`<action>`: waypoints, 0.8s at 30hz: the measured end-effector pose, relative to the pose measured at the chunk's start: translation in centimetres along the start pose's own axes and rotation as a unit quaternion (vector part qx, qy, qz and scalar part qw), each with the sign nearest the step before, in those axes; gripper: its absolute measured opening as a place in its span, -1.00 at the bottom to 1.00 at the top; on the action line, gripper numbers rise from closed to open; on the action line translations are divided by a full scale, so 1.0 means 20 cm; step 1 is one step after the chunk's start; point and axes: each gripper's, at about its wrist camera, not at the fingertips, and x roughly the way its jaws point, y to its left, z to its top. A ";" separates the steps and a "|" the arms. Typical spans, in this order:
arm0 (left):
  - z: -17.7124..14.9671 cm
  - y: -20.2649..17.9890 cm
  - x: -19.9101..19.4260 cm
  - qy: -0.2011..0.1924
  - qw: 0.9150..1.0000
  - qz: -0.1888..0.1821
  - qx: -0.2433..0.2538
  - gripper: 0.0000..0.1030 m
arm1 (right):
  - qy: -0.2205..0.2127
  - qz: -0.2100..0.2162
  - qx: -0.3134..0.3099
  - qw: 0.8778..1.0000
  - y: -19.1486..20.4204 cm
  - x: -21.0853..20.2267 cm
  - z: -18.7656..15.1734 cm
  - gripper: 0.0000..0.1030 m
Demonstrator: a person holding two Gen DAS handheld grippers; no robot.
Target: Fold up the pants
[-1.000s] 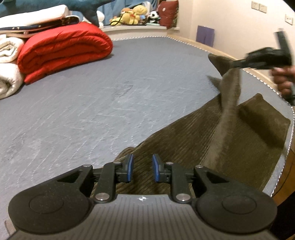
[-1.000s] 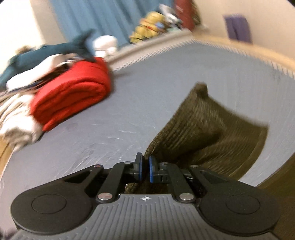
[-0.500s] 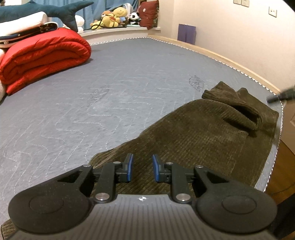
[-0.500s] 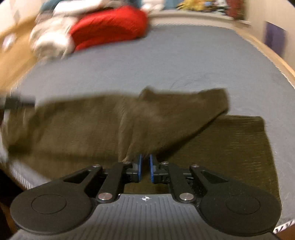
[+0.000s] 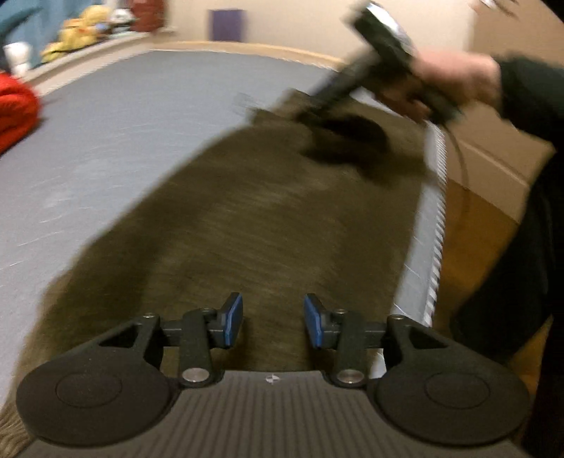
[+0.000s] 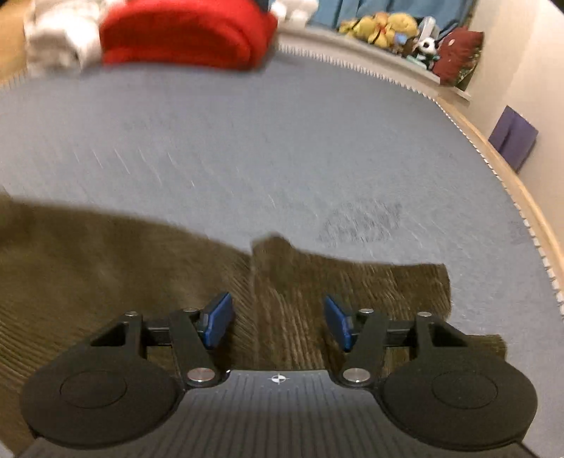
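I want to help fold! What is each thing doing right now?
Pants: spread flat on the bed, one end folded over.
Left gripper: open, holding nothing, over the pants.
Right gripper: open, holding nothing, over the folded end.
Red blanket: rolled up at the far side.

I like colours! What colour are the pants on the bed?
The pants are dark olive-brown with ribbed lines, clearest in the right wrist view.

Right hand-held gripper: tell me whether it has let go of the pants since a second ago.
Yes. The right hand-held gripper was shut on the pants; now it is open above them, and the cloth lies flat on the gray mattress.
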 end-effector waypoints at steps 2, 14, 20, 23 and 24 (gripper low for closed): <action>-0.01 -0.04 0.06 0.017 1.000 -0.018 0.016 -0.17 | 0.018 -0.016 0.010 1.000 -0.02 0.04 -0.01 -0.35; 0.05 -0.11 0.10 0.024 0.996 -0.013 0.087 -0.86 | -0.161 -0.134 0.391 0.896 -0.73 -0.55 -0.21 -0.88; 0.00 -0.19 0.06 0.045 0.987 -0.069 0.140 -0.86 | -0.056 -0.172 0.554 0.813 -0.89 -0.58 -0.68 -0.88; -0.06 -0.22 0.10 0.079 0.981 -0.069 0.163 -0.86 | 0.028 -0.131 0.610 0.781 -0.91 -0.41 -0.92 -0.78; -0.06 -0.22 0.10 0.078 0.981 -0.069 0.165 -0.86 | 0.042 -0.121 0.631 0.765 -0.93 -0.37 -0.99 -0.77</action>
